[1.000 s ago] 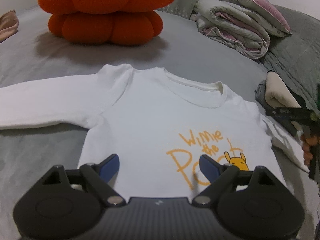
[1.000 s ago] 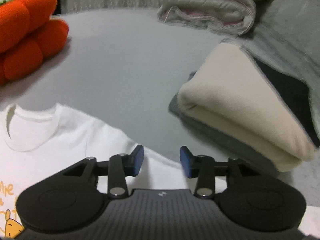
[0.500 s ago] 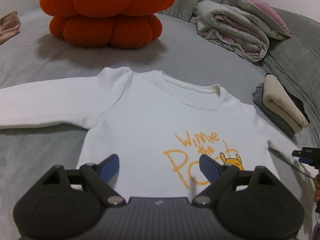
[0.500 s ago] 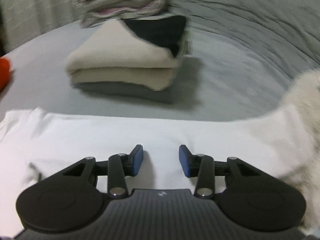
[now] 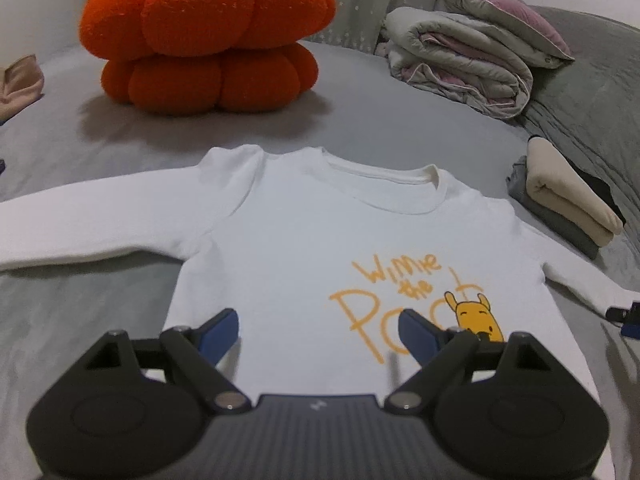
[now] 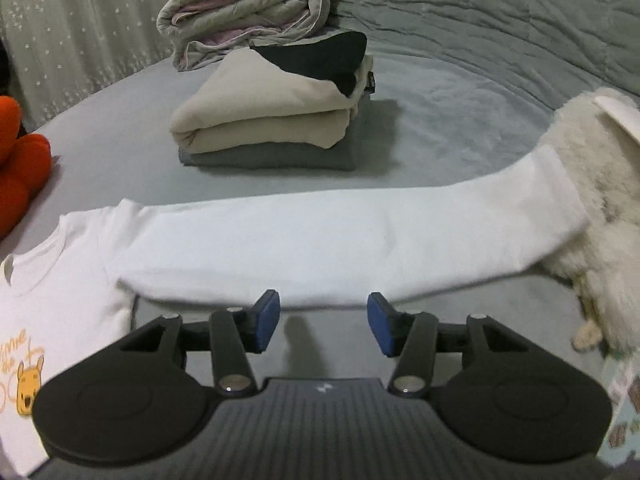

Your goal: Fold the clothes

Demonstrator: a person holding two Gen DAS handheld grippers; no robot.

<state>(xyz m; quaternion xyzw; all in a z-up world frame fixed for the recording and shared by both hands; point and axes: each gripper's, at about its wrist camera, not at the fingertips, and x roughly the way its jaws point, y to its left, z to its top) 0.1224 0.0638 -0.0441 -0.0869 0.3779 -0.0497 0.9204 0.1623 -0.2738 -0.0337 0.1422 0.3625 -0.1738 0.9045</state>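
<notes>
Above the white shirt's sleeve [image 6: 340, 240], the right gripper [image 6: 323, 322] is opening, empty; grasping bedsheet [image 6: 460, 152] too risks bunching.

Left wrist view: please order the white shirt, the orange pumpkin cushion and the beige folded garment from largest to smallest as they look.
1. white shirt, but it lies nearest the camera.
2. orange pumpkin cushion.
3. beige folded garment, clearly the smallest.

Low wrist views, shared white shirt [image 5: 304, 240]
</notes>
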